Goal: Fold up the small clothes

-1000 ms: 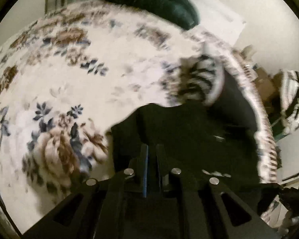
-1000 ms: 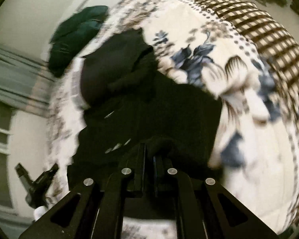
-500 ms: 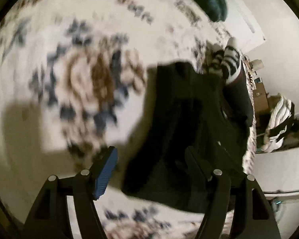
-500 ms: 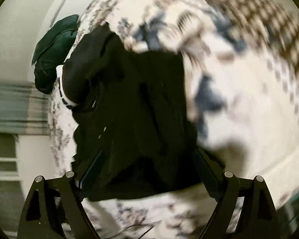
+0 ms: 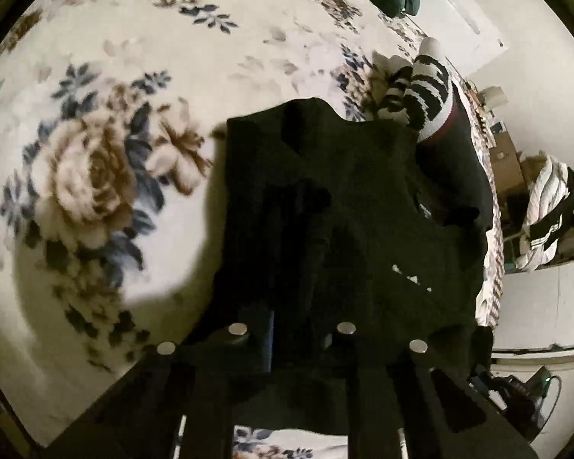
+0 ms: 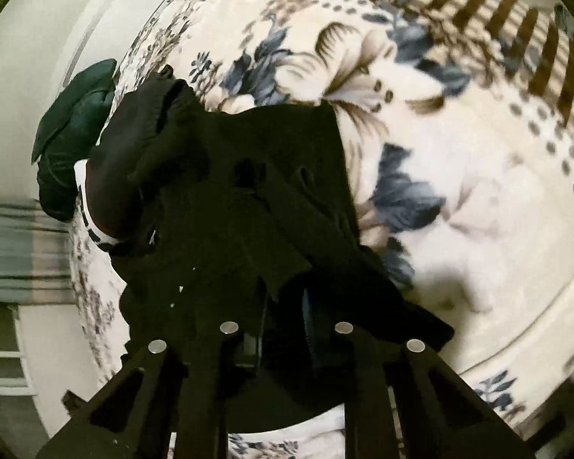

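Note:
A small black garment [image 5: 325, 206] lies on the floral blanket [image 5: 95, 176]; it also shows in the right wrist view [image 6: 256, 206]. My left gripper [image 5: 298, 329] has its fingers narrowed on the garment's near edge, with black cloth between them. My right gripper [image 6: 283, 325] has its fingers narrowed on the near edge too, a fold of black cloth pinched between them. Both hold the edge low over the bed.
A black-and-white striped garment [image 5: 424, 91] and more dark clothes [image 6: 111, 176] lie past the black garment. A dark green cushion [image 6: 69, 145] sits at the bed's far end. The bed edge [image 5: 490, 267] and a cluttered room are to the right.
Half a second ago both grippers were wide open over the garment. Now both have closed on its near edge.

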Tool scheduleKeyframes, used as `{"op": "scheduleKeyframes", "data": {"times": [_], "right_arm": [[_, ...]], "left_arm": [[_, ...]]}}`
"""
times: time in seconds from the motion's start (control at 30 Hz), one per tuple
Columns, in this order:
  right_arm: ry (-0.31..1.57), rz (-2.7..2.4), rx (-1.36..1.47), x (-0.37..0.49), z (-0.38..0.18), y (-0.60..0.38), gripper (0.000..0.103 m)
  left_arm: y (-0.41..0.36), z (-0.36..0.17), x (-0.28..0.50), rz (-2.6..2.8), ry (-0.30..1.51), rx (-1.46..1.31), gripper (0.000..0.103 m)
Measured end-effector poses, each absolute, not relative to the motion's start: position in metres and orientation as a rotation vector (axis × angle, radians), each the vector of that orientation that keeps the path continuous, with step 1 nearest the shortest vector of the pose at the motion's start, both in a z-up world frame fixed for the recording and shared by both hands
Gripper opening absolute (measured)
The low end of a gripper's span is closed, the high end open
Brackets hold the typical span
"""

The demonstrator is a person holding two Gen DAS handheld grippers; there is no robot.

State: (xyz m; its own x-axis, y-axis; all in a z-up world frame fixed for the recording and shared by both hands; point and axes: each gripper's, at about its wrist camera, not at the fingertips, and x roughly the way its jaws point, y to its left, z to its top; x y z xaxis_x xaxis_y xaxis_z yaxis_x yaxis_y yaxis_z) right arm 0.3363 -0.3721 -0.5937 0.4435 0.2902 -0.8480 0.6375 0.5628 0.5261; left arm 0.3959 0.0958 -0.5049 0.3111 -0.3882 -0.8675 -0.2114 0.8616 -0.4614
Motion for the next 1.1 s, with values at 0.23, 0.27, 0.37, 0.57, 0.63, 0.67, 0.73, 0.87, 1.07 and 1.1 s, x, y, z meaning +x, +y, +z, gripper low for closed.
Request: {"op": "scheduleKeyframes", "data": {"times": [0.23, 0.27, 0.37, 0.57, 0.63, 0.67, 0.73, 0.87, 1.07, 1.1], "right_arm": [[1.204, -0.264, 1.039, 0.323, -0.585, -0.375, 0.018], [1.203, -0.254, 1.063, 0.322, -0.585, -0.376, 0.019], [1.212, -0.245, 1.096, 0.321, -0.588, -0.38, 0.02], [1.207, -0.249, 1.114, 0.326, -0.592, -0.381, 0.027], [1.189, -0.225, 1.124, 0.327, -0.592, -0.379, 0.05], [1.17, -0.217, 1.137, 0.327, -0.593, -0.379, 0.058], [1.158, -0.222, 1.137, 0.328, -0.594, -0.378, 0.058], [1.12, -0.274, 1.09, 0.329, -0.593, -0.377, 0.027], [1.099, -0.294, 0.998, 0.326, -0.566, -0.373, 0.015], [1.098, -0.291, 1.002, 0.324, -0.561, -0.373, 0.015]], "left_arm": [[0.099, -0.485, 0.383, -0.156, 1.269, -0.564, 0.012], [0.097, -0.485, 0.383, -0.164, 1.281, -0.569, 0.013], [0.102, -0.491, 0.382, -0.165, 1.328, -0.644, 0.021], [0.111, -0.486, 0.383, -0.131, 1.299, -0.72, 0.027], [0.108, -0.483, 0.384, -0.132, 1.291, -0.71, 0.029], [0.107, -0.484, 0.384, -0.133, 1.294, -0.704, 0.029], [0.102, -0.493, 0.387, -0.125, 1.309, -0.687, 0.029], [0.089, -0.501, 0.394, -0.098, 1.294, -0.574, 0.017], [0.094, -0.478, 0.383, -0.113, 1.225, -0.565, 0.008], [0.098, -0.474, 0.382, -0.114, 1.221, -0.594, 0.007]]}}
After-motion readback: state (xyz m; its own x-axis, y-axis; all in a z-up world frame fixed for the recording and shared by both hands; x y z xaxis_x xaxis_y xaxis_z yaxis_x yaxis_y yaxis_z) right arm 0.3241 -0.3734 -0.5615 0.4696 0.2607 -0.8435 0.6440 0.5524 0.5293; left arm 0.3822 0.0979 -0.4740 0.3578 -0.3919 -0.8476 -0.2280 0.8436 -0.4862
